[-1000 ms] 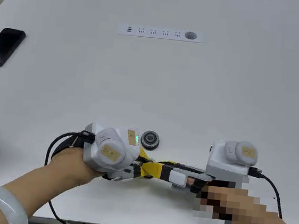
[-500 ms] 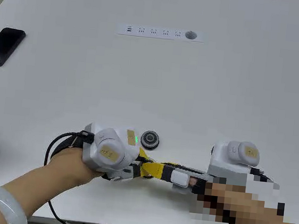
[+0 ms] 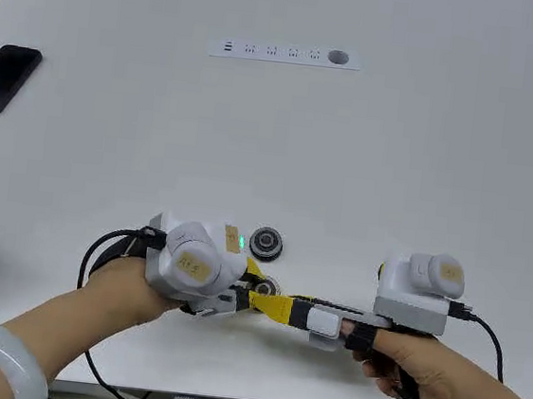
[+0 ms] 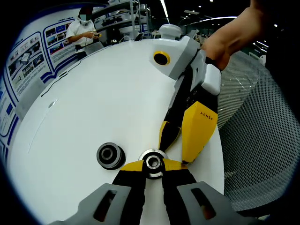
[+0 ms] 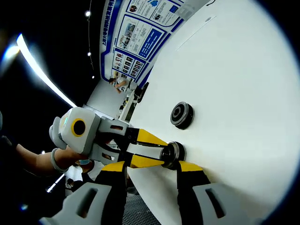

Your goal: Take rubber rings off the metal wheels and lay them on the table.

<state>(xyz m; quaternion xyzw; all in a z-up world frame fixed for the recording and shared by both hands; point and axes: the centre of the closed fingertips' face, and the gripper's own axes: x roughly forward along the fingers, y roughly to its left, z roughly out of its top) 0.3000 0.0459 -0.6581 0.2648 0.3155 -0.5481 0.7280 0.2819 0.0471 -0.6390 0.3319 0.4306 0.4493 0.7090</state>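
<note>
Left gripper [image 4: 153, 167]: I've clamped a wheel [image 4: 153, 161], front edge of table [image 3: 395, 156].
Right gripper [image 5: 153, 165]: jaws apart, straddling it.
Second wheel [image 3: 266, 243]: just behind.

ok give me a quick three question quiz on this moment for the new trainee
1. True or false: the left claw is shut on a metal wheel.
2. Where is the second wheel? A: stacked on the held wheel. B: lying free on the table. C: hanging off the table edge.
3. How many metal wheels show in the left gripper view?
Key: 1 true; 2 B; 3 two.
</note>
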